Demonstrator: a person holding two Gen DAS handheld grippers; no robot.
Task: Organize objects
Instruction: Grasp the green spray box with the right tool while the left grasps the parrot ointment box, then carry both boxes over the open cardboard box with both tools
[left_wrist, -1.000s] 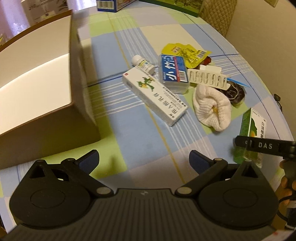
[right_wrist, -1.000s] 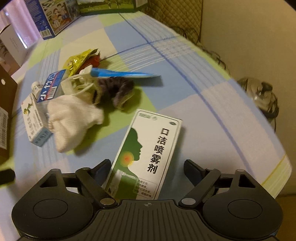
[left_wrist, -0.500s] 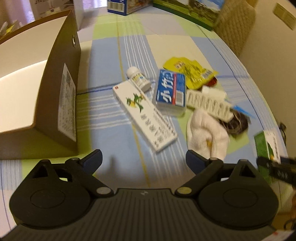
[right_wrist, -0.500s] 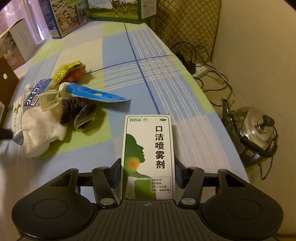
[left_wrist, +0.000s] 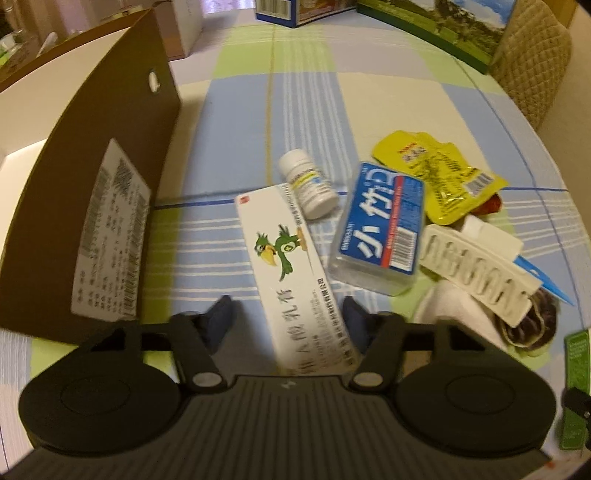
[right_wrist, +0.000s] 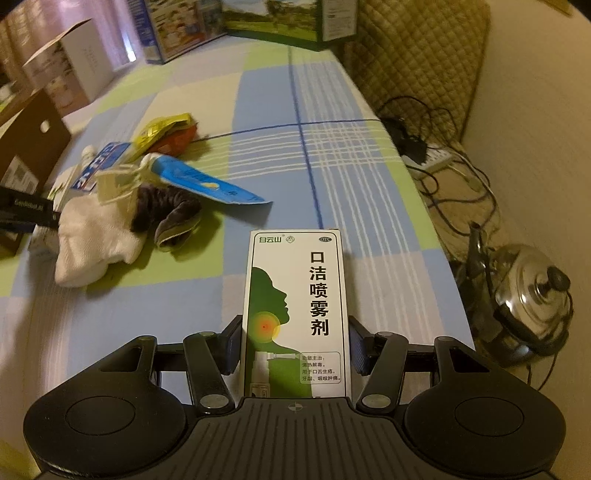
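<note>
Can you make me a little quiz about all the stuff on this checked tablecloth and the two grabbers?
1. True or false: the right gripper is clamped on the green and white spray box.
2. Which thing lies between the left gripper's fingers: A) the small white bottle, B) the long white box with a green bird, C) the yellow packet?
3. Fill in: the brown cardboard box stands on the ____ side of the left wrist view.

Key: 1 true; 2 B; 3 left.
</note>
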